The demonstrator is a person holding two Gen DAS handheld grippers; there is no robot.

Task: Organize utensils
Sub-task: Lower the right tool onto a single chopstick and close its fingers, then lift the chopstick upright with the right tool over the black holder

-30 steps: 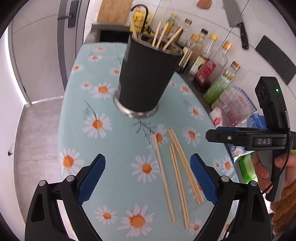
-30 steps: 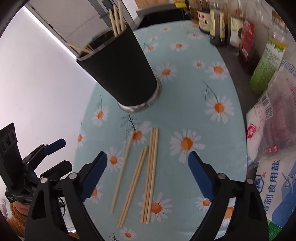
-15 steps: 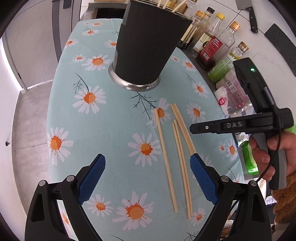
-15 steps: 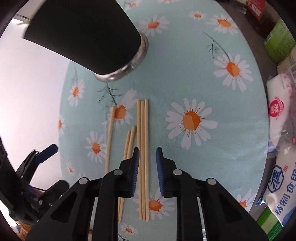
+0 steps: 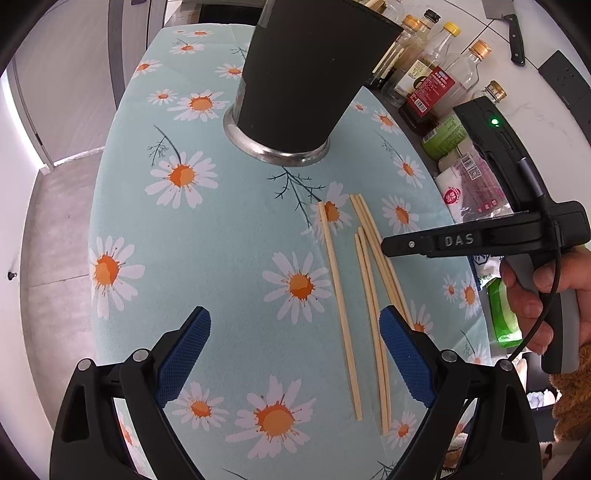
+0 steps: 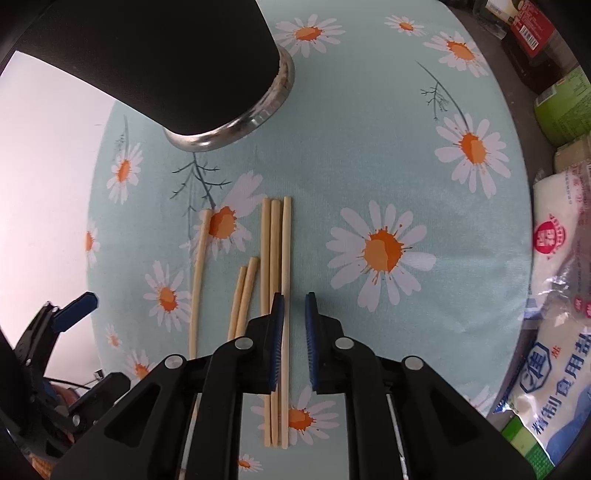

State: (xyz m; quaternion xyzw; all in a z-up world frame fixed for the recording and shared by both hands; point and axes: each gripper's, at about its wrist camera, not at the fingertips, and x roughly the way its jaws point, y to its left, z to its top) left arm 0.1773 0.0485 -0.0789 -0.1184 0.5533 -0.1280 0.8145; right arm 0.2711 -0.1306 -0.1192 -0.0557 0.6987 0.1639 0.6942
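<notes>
Several wooden chopsticks lie side by side on the daisy tablecloth, in front of a black holder on a steel base. My right gripper points straight down over them, its jaws closing. The rightmost chopstick runs between the pads, close to the left one, with a gap left to the right pad. A hand holds this gripper at the right of the left wrist view. My left gripper hovers open above the near ends of the chopsticks, gripping nothing.
Sauce bottles stand along the table's right edge by the wall. Salt bags and a green packet sit just off the cloth on the right. A cleaver hangs on the wall. The floor drops off left of the table.
My right gripper's jaws have gone from wide apart to nearly together while it sank and tipped downward over the chopsticks. My left gripper has dropped a little toward the table.
</notes>
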